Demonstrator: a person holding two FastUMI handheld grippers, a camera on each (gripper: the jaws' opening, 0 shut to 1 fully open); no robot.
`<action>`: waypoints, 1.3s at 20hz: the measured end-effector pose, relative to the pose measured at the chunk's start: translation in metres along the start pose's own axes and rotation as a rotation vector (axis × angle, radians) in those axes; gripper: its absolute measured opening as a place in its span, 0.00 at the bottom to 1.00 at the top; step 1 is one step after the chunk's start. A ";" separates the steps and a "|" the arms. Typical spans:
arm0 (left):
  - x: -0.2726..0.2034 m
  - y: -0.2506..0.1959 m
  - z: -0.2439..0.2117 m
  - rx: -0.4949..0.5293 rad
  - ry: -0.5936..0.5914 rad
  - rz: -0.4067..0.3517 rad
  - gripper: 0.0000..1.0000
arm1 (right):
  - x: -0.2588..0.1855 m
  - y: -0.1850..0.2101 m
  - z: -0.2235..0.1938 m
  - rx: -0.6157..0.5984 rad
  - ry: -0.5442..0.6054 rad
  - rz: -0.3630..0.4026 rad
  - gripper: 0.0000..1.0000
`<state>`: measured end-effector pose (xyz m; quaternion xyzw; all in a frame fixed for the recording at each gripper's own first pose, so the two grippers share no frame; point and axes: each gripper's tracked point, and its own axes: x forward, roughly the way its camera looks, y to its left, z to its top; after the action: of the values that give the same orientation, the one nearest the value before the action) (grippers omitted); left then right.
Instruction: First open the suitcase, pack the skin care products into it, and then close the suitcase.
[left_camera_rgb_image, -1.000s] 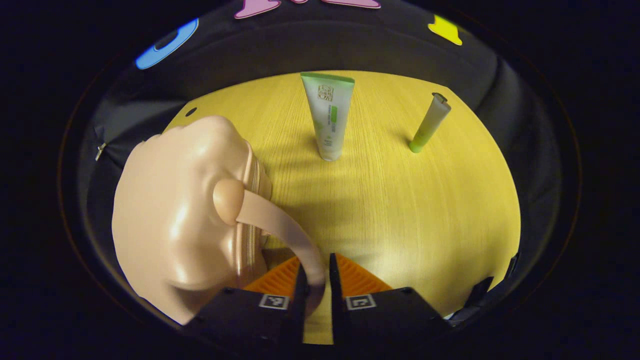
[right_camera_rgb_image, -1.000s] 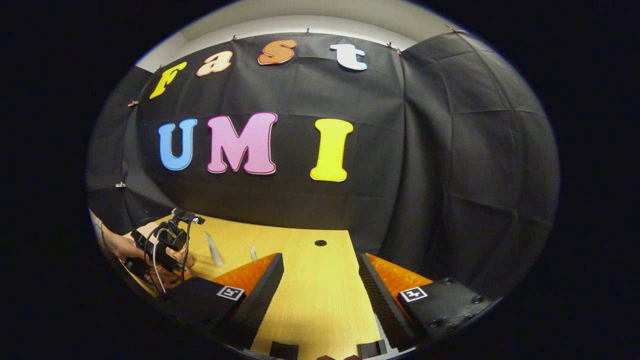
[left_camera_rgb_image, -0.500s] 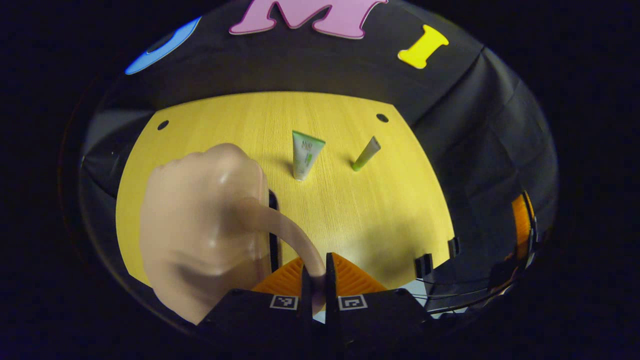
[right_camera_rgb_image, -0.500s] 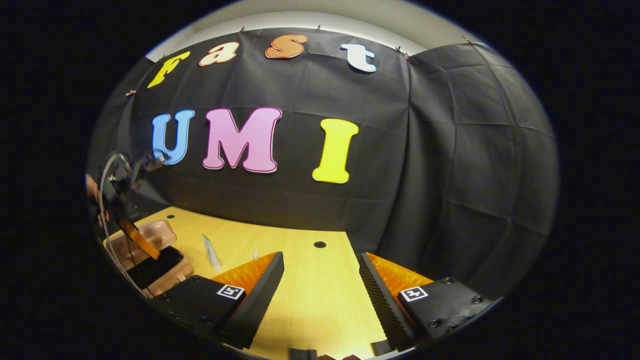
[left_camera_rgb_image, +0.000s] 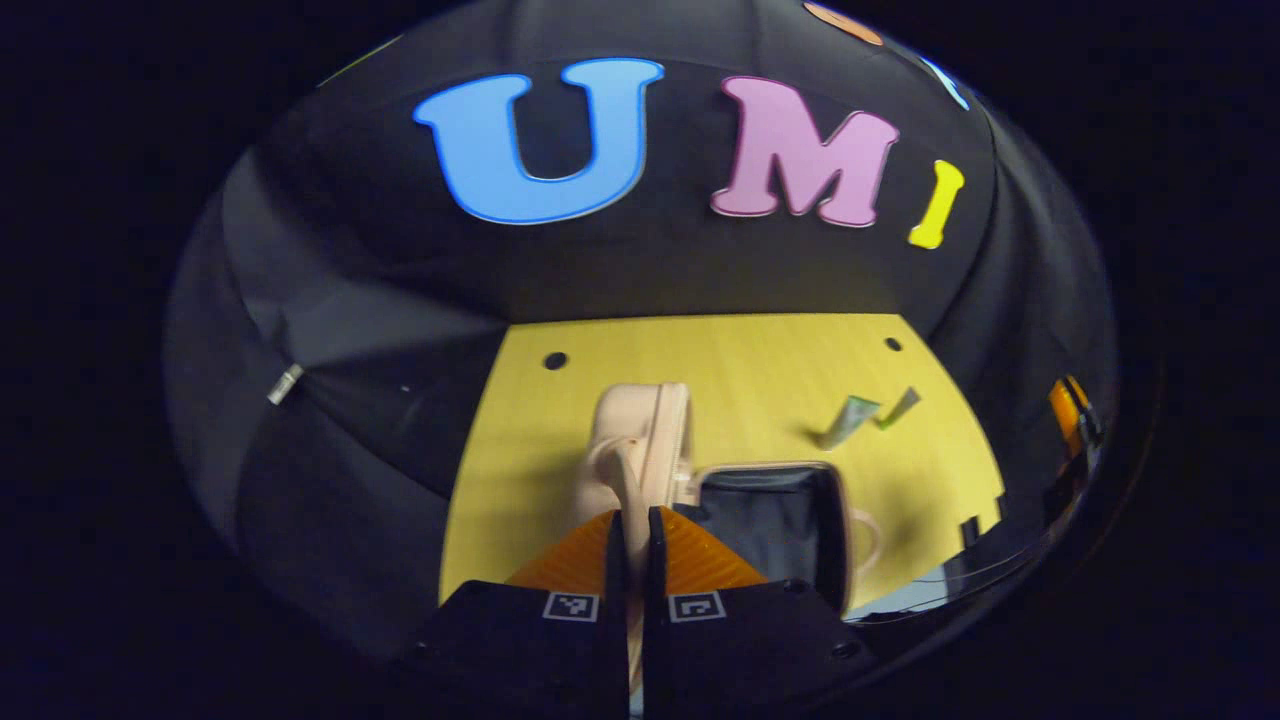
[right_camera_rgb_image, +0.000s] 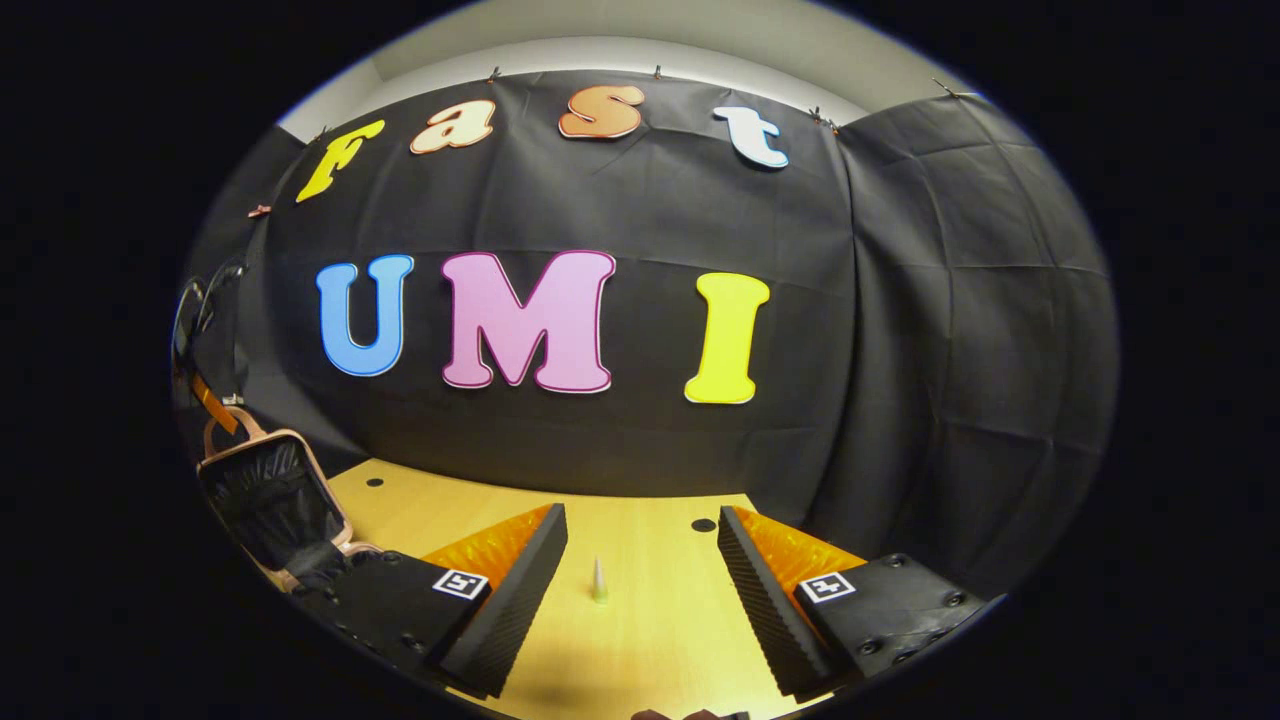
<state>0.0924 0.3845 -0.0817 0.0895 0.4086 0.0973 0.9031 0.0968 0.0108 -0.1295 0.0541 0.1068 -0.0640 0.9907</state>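
Observation:
The peach suitcase stands open on the yellow table (left_camera_rgb_image: 520, 450). Its lid (left_camera_rgb_image: 645, 430) is lifted upright, and the black-lined base (left_camera_rgb_image: 770, 515) lies flat to the right of it. My left gripper (left_camera_rgb_image: 632, 515) is shut on the lid's peach handle (left_camera_rgb_image: 622, 475). Beyond the base lie a white-and-green tube (left_camera_rgb_image: 848, 422) and a slim green tube (left_camera_rgb_image: 898, 407). In the right gripper view the raised lid (right_camera_rgb_image: 270, 495) shows its dark lining at far left. My right gripper (right_camera_rgb_image: 640, 590) is open above the table, with a small pale-green tube (right_camera_rgb_image: 598, 580) farther off between its fingers.
Small round holes (left_camera_rgb_image: 555, 360) mark the table's back corners. The black cloth wall (right_camera_rgb_image: 640, 440) rises just behind the table's far edge. Bare tabletop (right_camera_rgb_image: 650, 520) stretches ahead of the right gripper. The right gripper (left_camera_rgb_image: 1075, 425) shows at the far right in the left gripper view.
The left gripper has pulled the lid up by its handle, from nearly shut to upright, baring the black lining. The right gripper stayed open and shifted, bringing a tube into its view.

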 end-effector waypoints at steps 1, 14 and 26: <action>0.020 0.030 -0.019 0.000 0.015 0.036 0.11 | -0.001 0.006 -0.002 -0.007 0.007 -0.002 0.96; 0.216 0.130 -0.188 -0.394 0.129 0.100 0.28 | -0.015 0.046 -0.006 -0.058 0.098 -0.105 0.96; 0.021 -0.067 0.003 -0.022 -0.478 -0.276 0.96 | 0.003 0.041 0.008 -0.029 0.041 -0.127 0.96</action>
<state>0.1156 0.3245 -0.1109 0.0437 0.1913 -0.0459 0.9795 0.1069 0.0499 -0.1184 0.0341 0.1314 -0.1239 0.9830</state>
